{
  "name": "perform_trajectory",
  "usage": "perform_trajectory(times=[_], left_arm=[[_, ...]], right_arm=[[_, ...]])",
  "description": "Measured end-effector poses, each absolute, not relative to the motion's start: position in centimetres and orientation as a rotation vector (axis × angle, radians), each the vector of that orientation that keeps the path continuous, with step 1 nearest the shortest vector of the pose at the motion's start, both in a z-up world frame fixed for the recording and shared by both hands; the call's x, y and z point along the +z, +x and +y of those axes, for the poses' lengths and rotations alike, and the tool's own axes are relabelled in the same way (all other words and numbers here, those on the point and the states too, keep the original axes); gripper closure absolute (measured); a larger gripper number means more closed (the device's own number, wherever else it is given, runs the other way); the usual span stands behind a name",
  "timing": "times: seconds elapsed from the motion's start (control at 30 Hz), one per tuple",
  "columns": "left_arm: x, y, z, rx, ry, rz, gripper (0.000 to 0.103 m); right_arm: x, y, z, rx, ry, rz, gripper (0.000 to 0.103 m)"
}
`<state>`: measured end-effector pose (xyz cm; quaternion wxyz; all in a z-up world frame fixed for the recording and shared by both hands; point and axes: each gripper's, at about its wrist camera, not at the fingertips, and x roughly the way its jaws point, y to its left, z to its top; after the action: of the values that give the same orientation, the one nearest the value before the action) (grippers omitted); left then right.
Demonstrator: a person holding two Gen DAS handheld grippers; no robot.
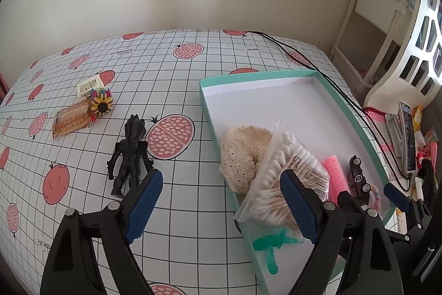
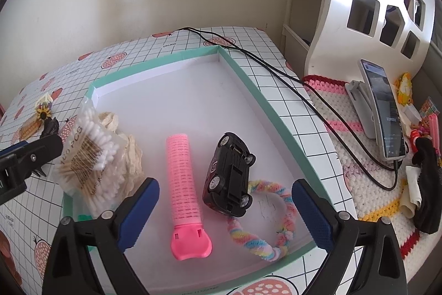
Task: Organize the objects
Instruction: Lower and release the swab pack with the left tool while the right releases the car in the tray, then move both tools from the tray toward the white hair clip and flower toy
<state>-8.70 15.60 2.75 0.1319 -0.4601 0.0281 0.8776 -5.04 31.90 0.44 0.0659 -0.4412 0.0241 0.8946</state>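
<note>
The left tool [image 1: 221,203] is wide open and holds nothing; its two blue pads stand far apart above the desk [image 1: 193,68], which has a white grid cloth with pink fruit prints. One pad is over the bare cloth, the other is over the left wall of the teal box [image 1: 326,73], in front of the bag of cotton swabs [image 1: 281,165].

The right tool [image 2: 225,214] is also wide open and empty. It hangs over the near part of the box, with the pink hair roller [image 2: 183,184] and the black toy car [image 2: 229,173] seen between its pads.

Inside the box, on the white bottom, the roller lies lengthwise. The car lies just beside it on the right, tipped so that its underside shows, and it rests on part of the pastel twisted ring [image 2: 262,226]. The swab bag leans over the left wall of the box, against a cream lace cloth [image 1: 243,151]. A small green plastic piece [image 1: 269,245] lies in the near left corner.

Outside the box, on the cloth to the left, a black figure [image 1: 129,154] lies flat. Farther away there is a packet of biscuits [image 1: 70,120], touching a yellow and black flower toy [image 1: 101,105], and a small white frame [image 1: 89,86] just behind them.

A black cable [image 2: 276,71] runs across the far right corner of the desk to a phone [image 2: 384,107] on a stand, beside the desk.
</note>
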Motion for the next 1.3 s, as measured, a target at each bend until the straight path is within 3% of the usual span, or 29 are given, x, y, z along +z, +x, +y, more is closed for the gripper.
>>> perform_trajectory(times=[0.07, 0.13, 0.67, 1.03, 1.3], left_arm=[[2.8, -8.7, 15.5, 2.55, -1.334, 0.084, 0.015], [2.8, -8.7, 15.3, 2.553, -1.33, 0.089, 0.006], [3.1, -10.0, 11.4, 2.609, -1.375, 0.03, 0.006], [2.6, -10.9, 7.0, 2.655, -1.527, -0.228, 0.006], [2.2, -11.2, 3.6, 2.704, -1.603, -0.268, 0.006]], right_arm=[[0.5, -5.0, 31.8, 2.7, -1.327, 0.073, 0.002], [0.6, -4.9, 31.7, 2.702, -1.322, 0.077, 0.001], [2.4, -4.4, 30.6, 2.707, -1.237, 0.068, 0.0], [4.3, -4.3, 27.0, 2.794, -1.202, 0.016, 0.0], [5.3, -4.1, 23.1, 2.871, -1.209, -0.062, 0.0]])
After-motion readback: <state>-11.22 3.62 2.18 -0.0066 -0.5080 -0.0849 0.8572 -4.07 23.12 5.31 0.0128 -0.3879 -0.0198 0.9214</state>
